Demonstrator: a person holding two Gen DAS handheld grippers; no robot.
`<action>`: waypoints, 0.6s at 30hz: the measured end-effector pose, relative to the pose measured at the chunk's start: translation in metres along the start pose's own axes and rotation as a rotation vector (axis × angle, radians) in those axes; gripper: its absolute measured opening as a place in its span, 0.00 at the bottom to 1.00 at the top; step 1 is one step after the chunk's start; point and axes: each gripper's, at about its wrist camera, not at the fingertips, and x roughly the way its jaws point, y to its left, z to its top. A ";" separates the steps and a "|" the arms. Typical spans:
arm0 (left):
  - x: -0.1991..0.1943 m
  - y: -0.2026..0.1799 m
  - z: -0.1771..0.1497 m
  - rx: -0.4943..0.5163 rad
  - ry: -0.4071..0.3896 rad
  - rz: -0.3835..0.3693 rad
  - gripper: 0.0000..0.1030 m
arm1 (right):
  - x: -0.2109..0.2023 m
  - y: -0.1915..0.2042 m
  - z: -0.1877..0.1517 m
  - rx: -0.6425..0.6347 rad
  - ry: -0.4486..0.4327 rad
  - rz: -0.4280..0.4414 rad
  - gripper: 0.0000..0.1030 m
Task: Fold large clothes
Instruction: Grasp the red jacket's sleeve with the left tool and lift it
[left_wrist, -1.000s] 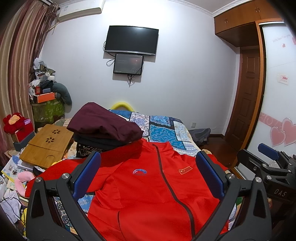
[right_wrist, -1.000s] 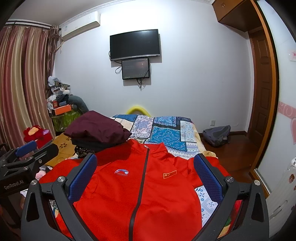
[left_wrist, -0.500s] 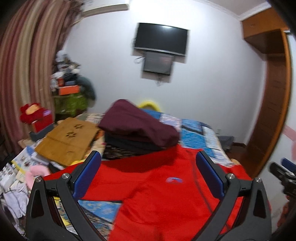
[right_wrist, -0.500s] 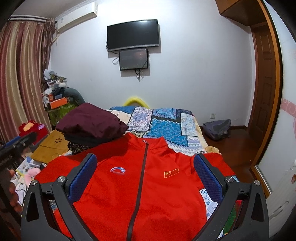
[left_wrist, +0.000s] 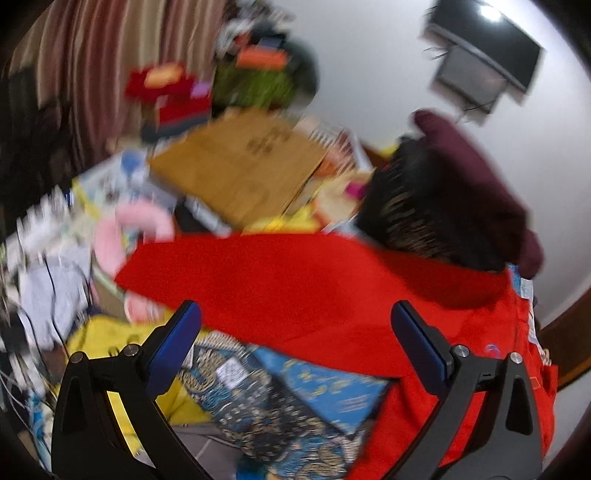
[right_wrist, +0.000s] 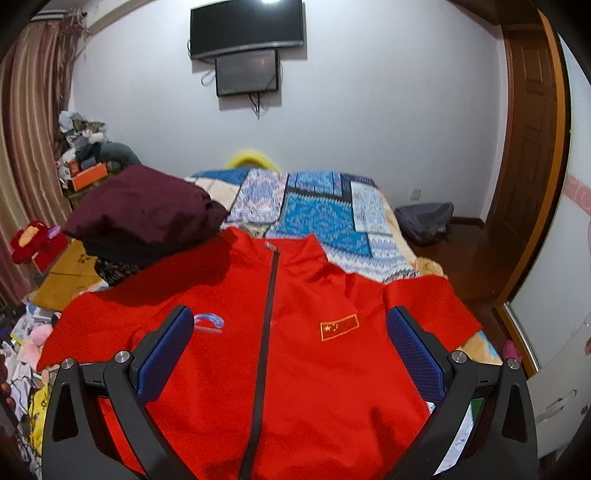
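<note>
The left wrist view is heavily motion-blurred, worst across the upper left, and tilted. The right wrist view is sharp. Ceiling light glares on the black wall-mounted television at top centre. Both frames bend strongly and darken at their rounded edges.

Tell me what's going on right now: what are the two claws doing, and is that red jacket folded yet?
Left gripper open, empty. Right gripper open, empty. Red jacket flat on bed, zipped, unfolded. Maroon clothes pile overlaps its shoulder.
</note>
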 end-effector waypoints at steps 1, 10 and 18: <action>0.012 0.014 -0.002 -0.041 0.038 -0.005 1.00 | 0.004 0.000 0.001 0.002 0.012 -0.001 1.00; 0.085 0.092 -0.029 -0.331 0.230 -0.032 0.89 | 0.031 0.010 -0.008 -0.018 0.120 -0.016 1.00; 0.131 0.132 -0.035 -0.545 0.299 -0.109 0.56 | 0.046 0.021 -0.006 -0.060 0.143 -0.015 1.00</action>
